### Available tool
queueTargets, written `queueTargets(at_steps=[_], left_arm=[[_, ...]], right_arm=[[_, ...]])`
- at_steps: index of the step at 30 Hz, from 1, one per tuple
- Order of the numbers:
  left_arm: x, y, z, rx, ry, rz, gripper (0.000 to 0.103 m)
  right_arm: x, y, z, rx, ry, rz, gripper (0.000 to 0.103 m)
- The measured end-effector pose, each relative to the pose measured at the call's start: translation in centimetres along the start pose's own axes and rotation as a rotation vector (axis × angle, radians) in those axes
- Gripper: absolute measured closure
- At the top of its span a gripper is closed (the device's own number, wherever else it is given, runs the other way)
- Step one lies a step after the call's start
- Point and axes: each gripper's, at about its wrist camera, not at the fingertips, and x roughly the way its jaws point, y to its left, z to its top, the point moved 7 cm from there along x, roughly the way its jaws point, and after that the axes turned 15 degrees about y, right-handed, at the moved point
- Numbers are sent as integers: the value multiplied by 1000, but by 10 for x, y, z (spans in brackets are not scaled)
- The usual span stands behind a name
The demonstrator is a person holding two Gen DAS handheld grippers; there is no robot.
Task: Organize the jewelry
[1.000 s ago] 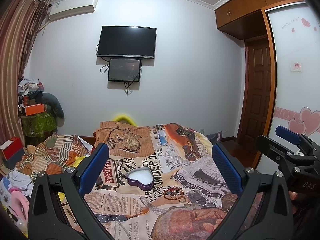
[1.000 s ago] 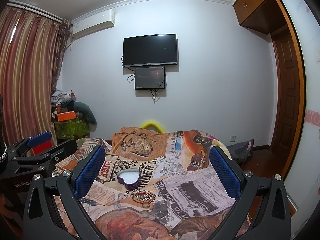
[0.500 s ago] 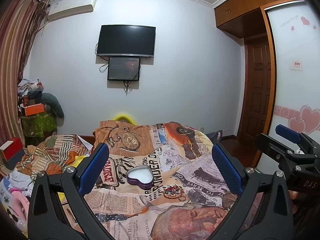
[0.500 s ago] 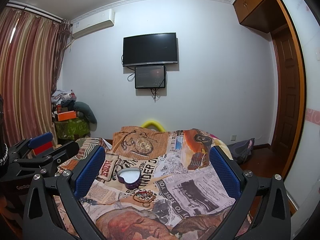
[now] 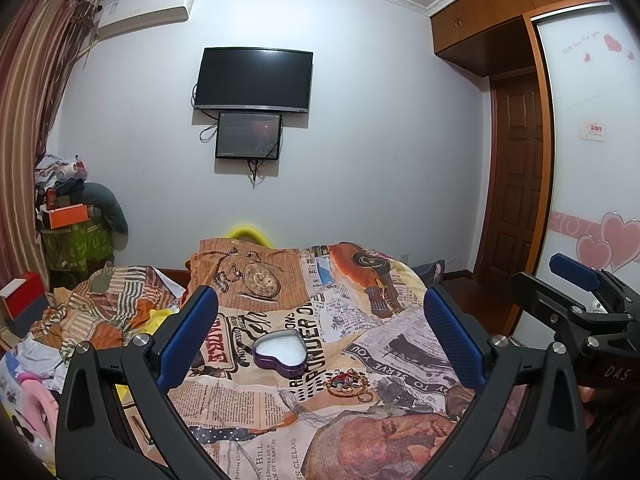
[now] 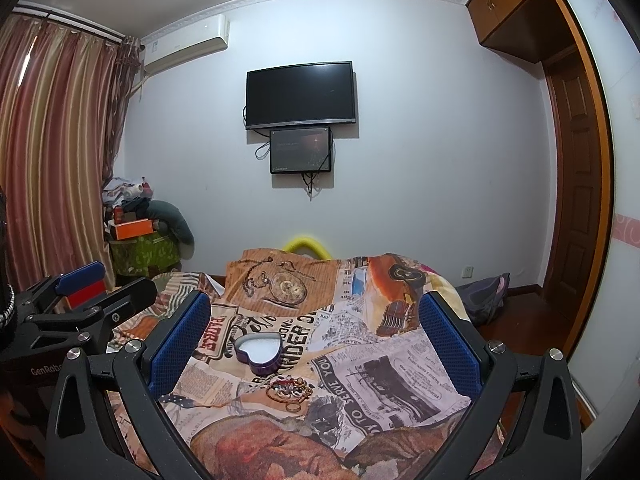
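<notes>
A purple heart-shaped tin point(image 5: 280, 354) with a white lining lies open on the patterned bedspread; it also shows in the right wrist view point(image 6: 258, 351). A small heap of jewelry point(image 5: 347, 383), with a bracelet and a gold ring, lies just in front of it, also seen from the right point(image 6: 289, 392). My left gripper point(image 5: 320, 340) is open and empty, held above the bed short of both. My right gripper point(image 6: 314, 344) is open and empty, likewise short of them. Each gripper shows at the edge of the other's view.
The bed point(image 5: 248, 400) is covered by a newspaper-print spread. Crumpled bedding and clothes point(image 5: 100, 312) lie at the left. A pile of boxes and bags point(image 6: 140, 240) stands by the curtain. A wardrobe and door point(image 5: 520, 200) are at the right.
Both grippers have drifted very slightly; the tin and jewelry sit a touch lower in both views. Nothing was gripped or moved.
</notes>
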Motion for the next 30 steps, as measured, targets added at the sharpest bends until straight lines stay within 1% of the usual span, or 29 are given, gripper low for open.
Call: queueTargets(at_steps=[7, 12, 17, 21, 24, 28, 30], left_arm=[[12, 5, 1, -13, 15, -1, 0], [28, 10, -1, -23, 37, 2, 0], [56, 20, -9, -34, 88, 19, 0], [91, 31, -23, -49, 181, 45, 0], [118, 39, -37, -61, 260, 63, 0], [153, 45, -58, -54, 366, 43, 0], [169, 46, -68, -54, 411, 30, 0]], right_arm=[[9, -2, 0, 4, 19, -4, 0], [22, -8, -5, 11, 45, -15, 0], [48, -20, -15, 27, 103, -37, 0], [75, -33, -32, 39, 181, -60, 0], [106, -47, -48, 49, 273, -81, 0], [136, -58, -66, 48, 372, -82, 0], [146, -61, -71, 35, 412, -71, 3]])
